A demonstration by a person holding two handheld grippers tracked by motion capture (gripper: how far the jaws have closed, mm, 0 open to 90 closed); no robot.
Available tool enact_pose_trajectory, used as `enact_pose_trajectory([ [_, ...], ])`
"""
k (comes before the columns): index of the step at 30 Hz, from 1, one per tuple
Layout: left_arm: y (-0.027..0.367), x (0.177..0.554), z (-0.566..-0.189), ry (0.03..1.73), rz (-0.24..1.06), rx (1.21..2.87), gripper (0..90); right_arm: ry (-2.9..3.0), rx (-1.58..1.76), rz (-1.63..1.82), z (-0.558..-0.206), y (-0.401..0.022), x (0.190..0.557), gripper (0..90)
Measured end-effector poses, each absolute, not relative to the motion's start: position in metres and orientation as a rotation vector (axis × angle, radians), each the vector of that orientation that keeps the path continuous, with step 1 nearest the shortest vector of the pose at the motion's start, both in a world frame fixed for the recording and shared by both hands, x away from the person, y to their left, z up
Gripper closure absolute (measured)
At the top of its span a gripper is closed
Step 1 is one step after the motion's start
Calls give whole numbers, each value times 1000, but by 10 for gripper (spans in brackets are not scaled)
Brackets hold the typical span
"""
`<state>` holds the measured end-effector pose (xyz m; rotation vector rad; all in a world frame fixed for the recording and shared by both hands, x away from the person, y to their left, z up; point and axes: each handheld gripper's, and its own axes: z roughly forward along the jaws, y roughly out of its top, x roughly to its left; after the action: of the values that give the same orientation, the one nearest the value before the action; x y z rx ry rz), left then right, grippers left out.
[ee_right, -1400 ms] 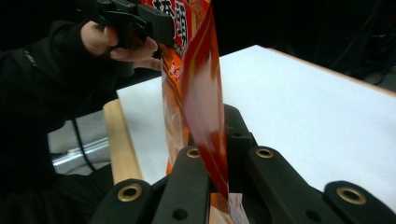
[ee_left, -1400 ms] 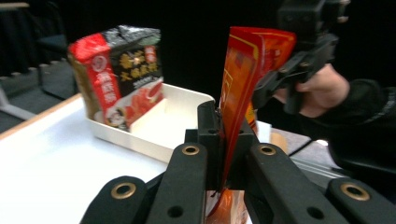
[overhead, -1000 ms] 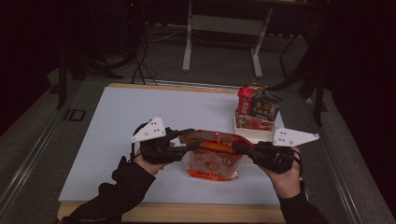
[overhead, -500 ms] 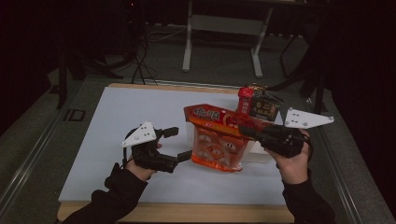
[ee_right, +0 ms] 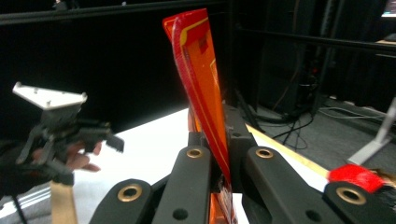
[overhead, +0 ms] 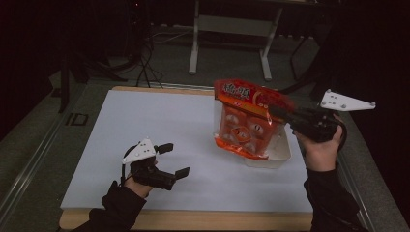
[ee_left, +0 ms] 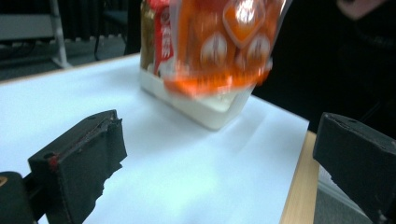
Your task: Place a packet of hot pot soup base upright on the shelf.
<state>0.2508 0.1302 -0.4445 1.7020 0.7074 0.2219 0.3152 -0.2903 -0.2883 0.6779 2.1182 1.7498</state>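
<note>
An orange snack bag point(overhead: 244, 121) hangs upright in the air over a white tray point(overhead: 283, 155) at the right of the table. My right gripper point(overhead: 276, 112) is shut on the bag's right edge. In the right gripper view the bag point(ee_right: 201, 79) stands edge-on between the two black jaws of that gripper point(ee_right: 219, 142). My left gripper point(overhead: 175, 159) stands open near the table's front left, holding nothing and well apart from the bag. In the left gripper view, the bag point(ee_left: 224, 42) and the tray point(ee_left: 210, 109) show beyond the wide-open left gripper point(ee_left: 215, 163).
A second red and brown package point(ee_left: 156, 37) stands in the tray behind the bag, and its red top point(ee_right: 357, 177) shows in the right gripper view. The white mat point(overhead: 159, 125) covers the table. A metal stand point(overhead: 232, 29) is on the floor beyond the far edge.
The left gripper let go of the bag and drew back to the front left. The right gripper lifted the bag off the table and swung it upright over the tray.
</note>
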Motion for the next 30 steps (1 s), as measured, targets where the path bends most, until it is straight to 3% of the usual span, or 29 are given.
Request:
enact_pose_trajectory([
  [10,136,244,-471,758,207,1728,13,2053,779,1681,-286,-319,335,900],
  [30,140,242,-492,807,198,1750,12,2032,967,1651,-328,-360,354,900],
])
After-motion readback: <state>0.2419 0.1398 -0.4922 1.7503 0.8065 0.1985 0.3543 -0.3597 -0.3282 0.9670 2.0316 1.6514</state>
